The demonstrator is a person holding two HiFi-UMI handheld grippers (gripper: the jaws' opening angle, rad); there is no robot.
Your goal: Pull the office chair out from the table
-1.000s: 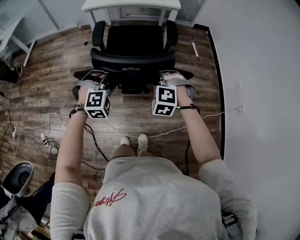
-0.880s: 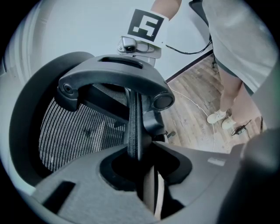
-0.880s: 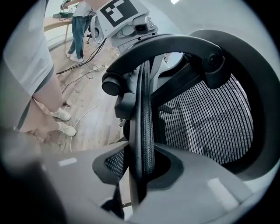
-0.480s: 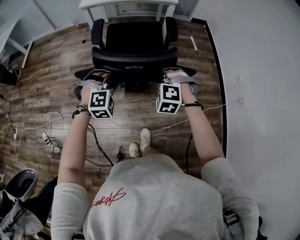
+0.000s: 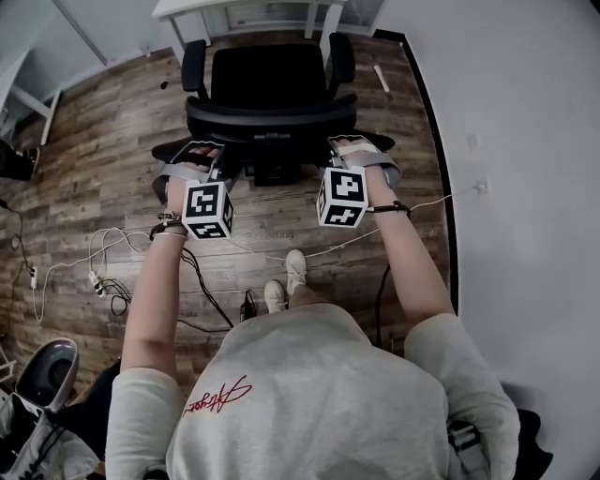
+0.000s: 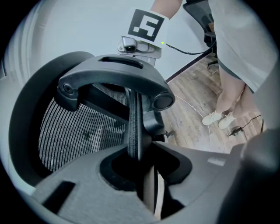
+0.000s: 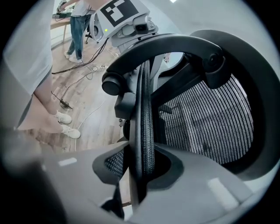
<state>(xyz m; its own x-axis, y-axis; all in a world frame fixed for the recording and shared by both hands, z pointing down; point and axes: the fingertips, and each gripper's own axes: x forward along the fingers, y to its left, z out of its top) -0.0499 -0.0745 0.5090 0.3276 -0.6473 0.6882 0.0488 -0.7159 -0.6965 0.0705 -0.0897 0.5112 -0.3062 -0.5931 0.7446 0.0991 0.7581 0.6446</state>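
The office chair [image 5: 270, 80] stands on the wooden floor [image 5: 103, 159] with its seat front close to the white bench [image 5: 187, 7] at the top of the head view and its backrest turned toward the person. A white wall [image 5: 525, 141] with a dark skirting strip runs close along the chair's right side. To the left the floor lies open. Behind the chair there is bare floor as far as the person's shoes [image 5: 286, 281], though thin cables [image 5: 103, 272] cross it there.

The left gripper [image 5: 192, 150] sits at the left end of the backrest's top rim and the right gripper [image 5: 352, 145] at the right end, with the backrest between them. Each is pinching the rim. In the left gripper view the left gripper [image 6: 142, 162] has the padded edge of the backrest [image 6: 133, 127] running straight down between its jaws, which press on it from both sides. The right gripper view shows the right gripper [image 7: 142, 170] clamped on the same edge [image 7: 144, 113] in the same way.

The head view hides the jaws under the hands and marker cubes. Only the gripper views show the grip and the striped mesh [image 6: 74, 131] of the backrest. The right gripper view alone shows another person [image 7: 78, 26] standing far off.
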